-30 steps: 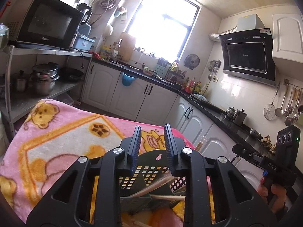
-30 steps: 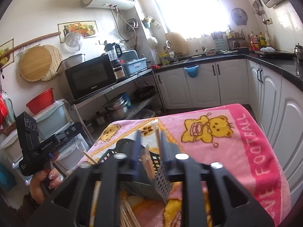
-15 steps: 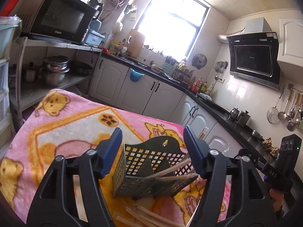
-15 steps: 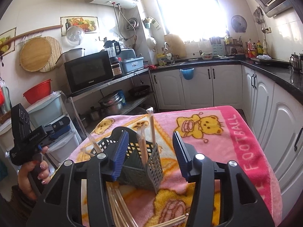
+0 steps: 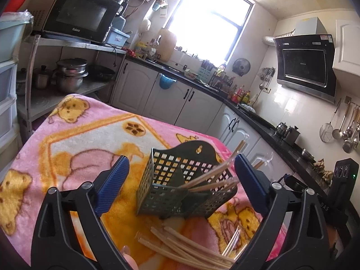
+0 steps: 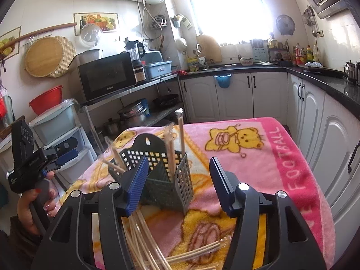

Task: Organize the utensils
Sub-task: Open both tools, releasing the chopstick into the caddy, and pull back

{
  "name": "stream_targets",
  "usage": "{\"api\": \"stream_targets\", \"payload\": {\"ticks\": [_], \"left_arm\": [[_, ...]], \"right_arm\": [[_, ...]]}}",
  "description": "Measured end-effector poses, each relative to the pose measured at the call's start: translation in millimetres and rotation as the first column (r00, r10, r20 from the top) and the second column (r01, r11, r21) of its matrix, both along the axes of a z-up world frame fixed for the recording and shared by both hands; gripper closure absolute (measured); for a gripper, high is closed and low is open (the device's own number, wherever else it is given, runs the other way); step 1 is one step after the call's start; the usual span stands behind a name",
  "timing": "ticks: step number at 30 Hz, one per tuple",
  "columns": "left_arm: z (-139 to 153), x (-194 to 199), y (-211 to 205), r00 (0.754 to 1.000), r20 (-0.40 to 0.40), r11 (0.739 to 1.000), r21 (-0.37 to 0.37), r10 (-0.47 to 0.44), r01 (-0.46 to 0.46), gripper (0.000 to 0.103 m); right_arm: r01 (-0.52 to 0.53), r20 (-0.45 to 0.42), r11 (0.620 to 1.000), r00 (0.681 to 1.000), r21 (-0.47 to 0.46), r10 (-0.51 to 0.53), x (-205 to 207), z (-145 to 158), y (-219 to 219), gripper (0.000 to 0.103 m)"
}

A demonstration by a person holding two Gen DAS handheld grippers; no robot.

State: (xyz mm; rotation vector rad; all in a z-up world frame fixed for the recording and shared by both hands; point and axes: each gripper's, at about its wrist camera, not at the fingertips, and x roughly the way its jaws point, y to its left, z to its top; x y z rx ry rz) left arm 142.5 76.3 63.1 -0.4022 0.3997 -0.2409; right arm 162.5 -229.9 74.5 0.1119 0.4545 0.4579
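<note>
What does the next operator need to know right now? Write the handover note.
Left gripper: open, jaws just widened, nothing held.
Right gripper: open, jaws just widened, nothing held.
The perforated holder stands upright on the pink blanket, in front of both grippers.
Done: several chopsticks already stand in the holder.
Left: the loose chopsticks lying on the blanket near the grippers need picking up and slotting into the holder.

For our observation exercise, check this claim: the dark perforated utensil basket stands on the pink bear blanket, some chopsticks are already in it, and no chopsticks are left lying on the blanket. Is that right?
Not quite. The utensil basket does stand on the pink bear blanket with chopsticks in it, but loose chopsticks still lie on the blanket in front of it, as the left wrist view shows.
</note>
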Motion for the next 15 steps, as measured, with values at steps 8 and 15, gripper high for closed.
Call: {"api": "stream_targets", "payload": {"ticks": [8, 15], "left_arm": [[-19.2, -7.0, 1.3, 0.998, -0.056, 1.0, -0.006, 0.001, -0.001, 0.012], [-33.7, -12.0, 2.4, 0.995, -0.1, 1.0, -0.01, 0.012, -0.013, 0.012]], "right_arm": [[-0.041, -0.028, 0.998, 0.999, -0.053, 0.039, -10.2, -15.5, 10.2, 0.048], [-0.06, -0.073, 0.995, 0.996, -0.084, 0.054, -19.7, -34.9, 11.0, 0.048]]}}
